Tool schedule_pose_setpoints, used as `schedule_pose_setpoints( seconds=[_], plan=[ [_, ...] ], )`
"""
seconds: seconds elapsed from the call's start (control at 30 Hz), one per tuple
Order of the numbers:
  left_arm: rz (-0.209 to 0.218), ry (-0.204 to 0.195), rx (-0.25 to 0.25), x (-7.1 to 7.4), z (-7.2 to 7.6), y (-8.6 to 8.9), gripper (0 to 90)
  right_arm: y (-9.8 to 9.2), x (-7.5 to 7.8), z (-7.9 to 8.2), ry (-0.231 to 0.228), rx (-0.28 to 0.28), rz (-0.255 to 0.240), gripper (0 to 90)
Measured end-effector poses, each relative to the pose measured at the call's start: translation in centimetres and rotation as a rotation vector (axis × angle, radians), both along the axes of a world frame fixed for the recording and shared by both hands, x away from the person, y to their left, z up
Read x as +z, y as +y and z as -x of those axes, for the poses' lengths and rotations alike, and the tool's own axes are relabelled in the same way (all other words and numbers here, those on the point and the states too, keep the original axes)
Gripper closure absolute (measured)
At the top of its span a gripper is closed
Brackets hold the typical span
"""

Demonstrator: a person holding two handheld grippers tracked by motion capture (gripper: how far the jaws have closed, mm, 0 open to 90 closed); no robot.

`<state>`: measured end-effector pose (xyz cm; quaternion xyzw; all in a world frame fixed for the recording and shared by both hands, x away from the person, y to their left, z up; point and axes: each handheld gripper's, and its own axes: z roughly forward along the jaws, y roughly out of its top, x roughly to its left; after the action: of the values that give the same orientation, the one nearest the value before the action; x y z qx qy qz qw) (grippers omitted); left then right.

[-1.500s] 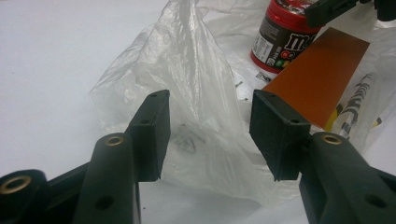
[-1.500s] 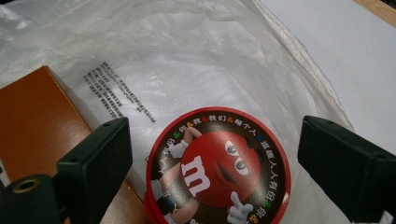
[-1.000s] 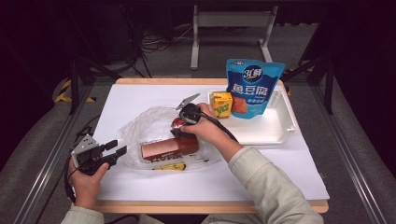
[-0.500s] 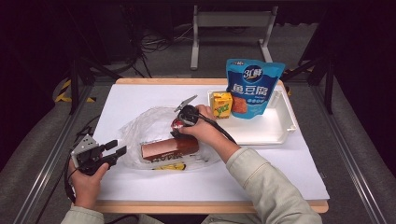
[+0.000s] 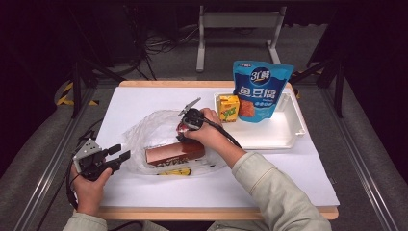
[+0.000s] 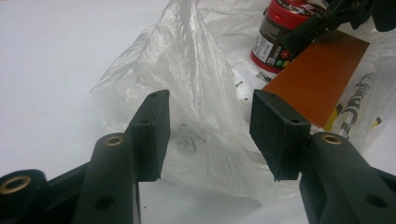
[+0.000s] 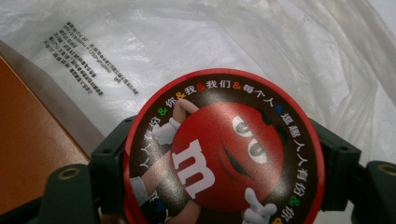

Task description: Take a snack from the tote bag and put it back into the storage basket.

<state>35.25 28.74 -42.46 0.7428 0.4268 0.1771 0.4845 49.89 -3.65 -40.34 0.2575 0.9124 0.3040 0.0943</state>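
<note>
A candy tub (image 7: 224, 154) with a red cartoon lid stands inside a crumpled clear plastic bag (image 5: 149, 130) at the table's middle. My right gripper (image 5: 184, 129) reaches down over it, a jaw against each side of the tub (image 6: 280, 32). Its jaws have just been closing with the tub between them. A brown box (image 5: 173, 151) lies right beside the tub in the bag. My left gripper (image 5: 121, 152) rests near the table's front left, open, pointing at the bag (image 6: 201, 93) with nothing pressed between its pads.
A white tray (image 5: 288, 139) at the right holds a yellow drink carton (image 5: 228, 107) and an upright blue pouch (image 5: 260, 91). A yellow and black packet (image 5: 175, 172) lies under the box. The table's wooden front edge runs close to both forearms.
</note>
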Motion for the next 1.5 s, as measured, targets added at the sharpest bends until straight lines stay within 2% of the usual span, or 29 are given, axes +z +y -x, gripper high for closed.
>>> schedule_pose_setpoints(
  seconds=[0.3,0.47,0.93,1.27,1.5],
  plan=[
    [-0.003,-0.001,-0.002,0.0,0.0,0.1,48.4,-0.2,1.0,0.0,-0.019,0.006,-0.021,25.6],
    [0.0,0.001,0.0,0.0,0.0,0.0,48.4,-0.3,2.1,0.1,-0.044,0.013,-0.029,25.7],
    [0.001,0.0,0.0,0.0,-0.1,-0.1,48.4,-0.9,5.0,1.1,-0.068,0.039,-0.033,25.7],
    [-0.001,0.001,-0.005,0.0,-0.2,-0.1,48.3,-1.8,6.6,1.6,-0.081,0.056,-0.051,25.7],
    [0.0,0.0,-0.009,0.0,-0.4,-0.3,48.3,-3.2,7.6,2.0,-0.093,0.052,-0.065,25.7]
  ],
)
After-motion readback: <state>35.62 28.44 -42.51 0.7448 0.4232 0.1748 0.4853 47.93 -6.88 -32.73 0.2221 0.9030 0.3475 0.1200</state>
